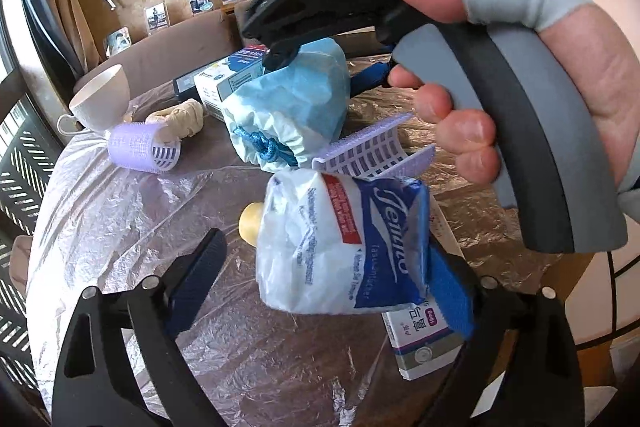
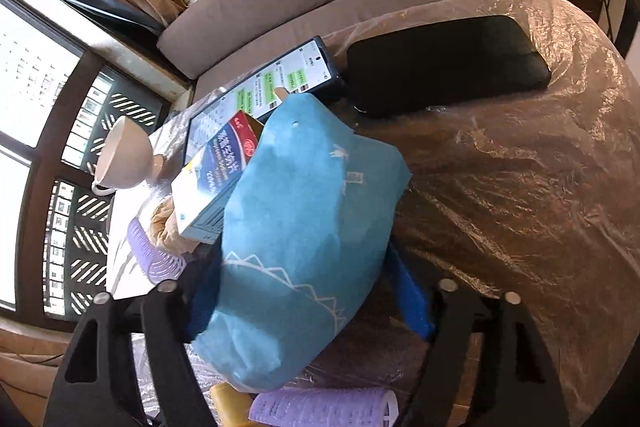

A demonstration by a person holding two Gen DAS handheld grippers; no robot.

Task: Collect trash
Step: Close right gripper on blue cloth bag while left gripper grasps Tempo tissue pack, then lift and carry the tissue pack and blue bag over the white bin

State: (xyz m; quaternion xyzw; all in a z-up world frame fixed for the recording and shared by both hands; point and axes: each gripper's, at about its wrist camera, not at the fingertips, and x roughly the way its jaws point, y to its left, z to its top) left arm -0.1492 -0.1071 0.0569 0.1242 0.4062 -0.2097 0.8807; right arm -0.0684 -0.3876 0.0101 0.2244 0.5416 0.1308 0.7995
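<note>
The table (image 2: 520, 163), wrapped in crinkled clear plastic, is filling the middle of both views. In the centre of the right wrist view, the right gripper (image 2: 304, 291) is pinching a blue drawstring pouch (image 2: 308, 227) between its blue pads, both pressing on the cloth. Seen from the left wrist camera, the same pouch is sitting at centre top, with a gloved hand (image 1: 560, 83) gripping the tool's grey handle at the upper right.

Lower in that view, the left gripper (image 1: 324, 291) is standing with its jaws apart around a crumpled tissue packet (image 1: 340, 243); the right pad is touching the packet, the left pad is hanging clear of it.

A black flat case (image 2: 444, 63) and a lit phone (image 2: 280, 83) are lying at the upper middle of the right view. A white cup (image 1: 102, 99) is tipping at the left, beside a purple hair roller (image 1: 142, 147). A small medicine box (image 1: 420, 343) is lying just under the packet.
</note>
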